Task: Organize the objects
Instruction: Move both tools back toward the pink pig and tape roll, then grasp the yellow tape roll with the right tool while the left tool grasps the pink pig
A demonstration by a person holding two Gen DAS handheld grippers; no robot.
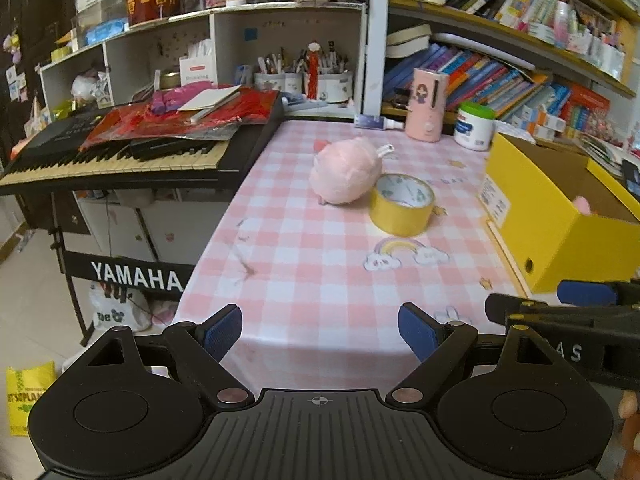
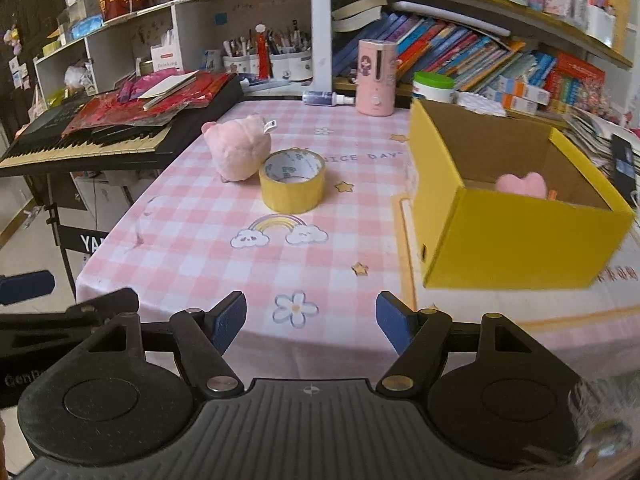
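Both hand-held grippers hover at the near edge of the tabletop (image 2: 192, 248), which wears a pink checked cloth: the left hand-held gripper (image 1: 320, 334) has its blue pads spread apart with nothing between them, and the right hand-held gripper (image 2: 311, 320) is likewise released and empty, its tip showing at the right edge of the left view. Farther in, near the middle of the cloth, a yellow tape roll (image 2: 292, 182) lies flat with its hole facing up, and a pink plush toy (image 2: 239, 145) rests just behind it to the left, touching or nearly touching the roll. To the right stands an open yellow box (image 2: 516, 236), well apart from the roll, with another pink plush piece (image 2: 520, 185) inside against its near wall. At the back edge of the tabletop are a pink cylindrical container (image 2: 376, 78), a small spray bottle (image 2: 326, 98) lying on its side, and a white jar with a green lid (image 2: 434, 86). A keyboard (image 2: 92, 144) piled with red papers stands to the left, and shelves of books (image 2: 460, 48) fill the right.
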